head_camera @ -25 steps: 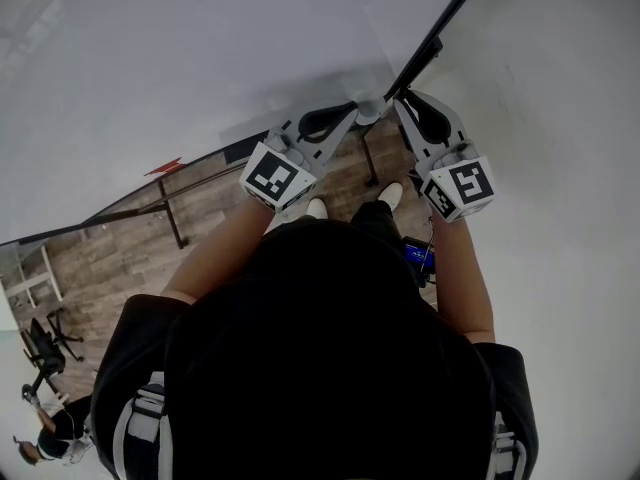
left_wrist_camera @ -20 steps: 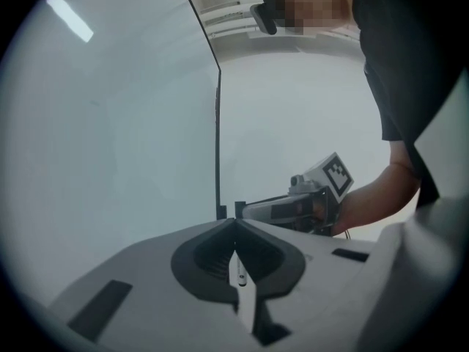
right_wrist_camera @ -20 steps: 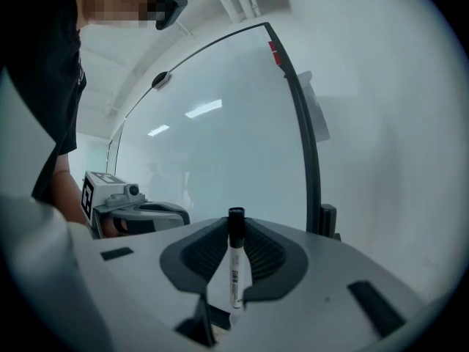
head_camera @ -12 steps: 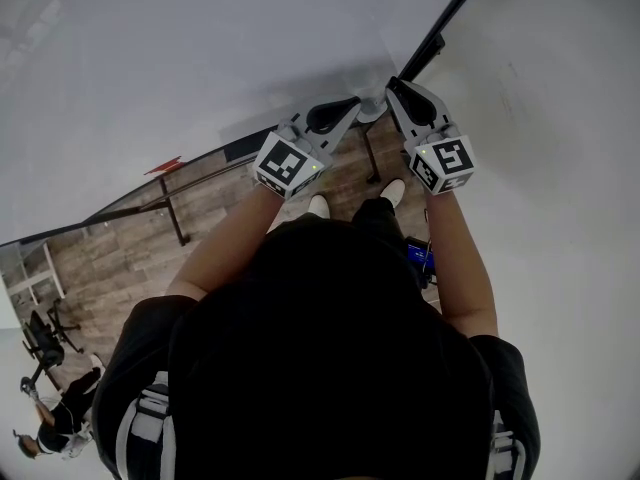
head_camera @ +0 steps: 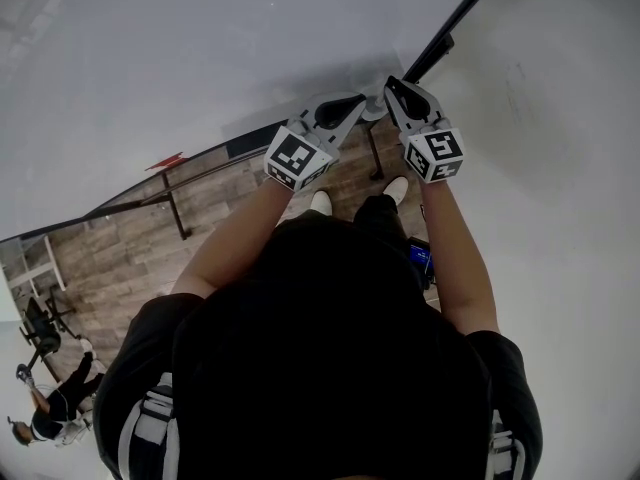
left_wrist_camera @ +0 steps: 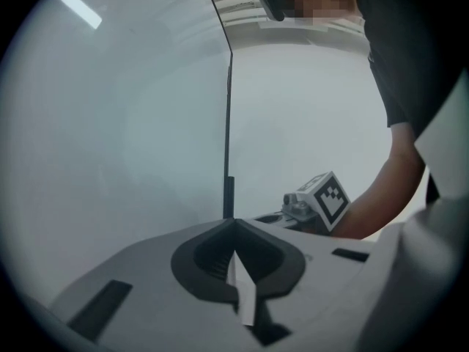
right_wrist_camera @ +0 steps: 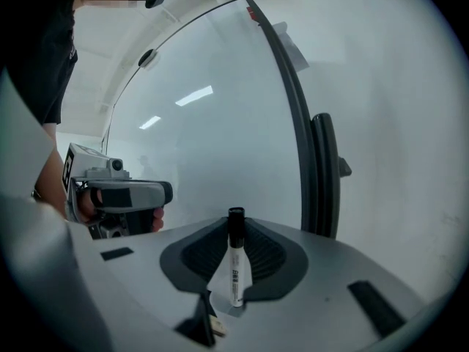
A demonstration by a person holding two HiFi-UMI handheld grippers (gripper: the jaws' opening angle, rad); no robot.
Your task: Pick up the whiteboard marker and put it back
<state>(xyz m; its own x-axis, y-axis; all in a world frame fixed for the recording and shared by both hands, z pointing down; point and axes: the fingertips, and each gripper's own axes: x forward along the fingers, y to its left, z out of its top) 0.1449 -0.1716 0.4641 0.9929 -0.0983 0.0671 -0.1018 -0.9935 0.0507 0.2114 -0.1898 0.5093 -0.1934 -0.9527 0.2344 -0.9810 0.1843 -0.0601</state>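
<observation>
Right gripper [right_wrist_camera: 236, 223] — jaws clamped on the whiteboard marker [right_wrist_camera: 235, 273], which lies lengthwise between them, its black cap at the tips, facing the whiteboard [right_wrist_camera: 205, 138] beside its black edge frame [right_wrist_camera: 323, 174]. Left gripper [left_wrist_camera: 234, 224] — jaws together, nothing between.

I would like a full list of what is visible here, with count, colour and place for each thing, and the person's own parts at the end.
whiteboard marker: one, white with black cap, upright in the right hand-held gripper
whiteboard: one, white, in front of the person
frame bar: one, black, at the whiteboard's right edge
floor: one, brown wood planks, below
left hand-held gripper: one, grey, jaws together, empty
right hand-held gripper: one, grey, shut on the marker
shoes: two, white, on the floor
forearms: two, bare, behind the grippers
</observation>
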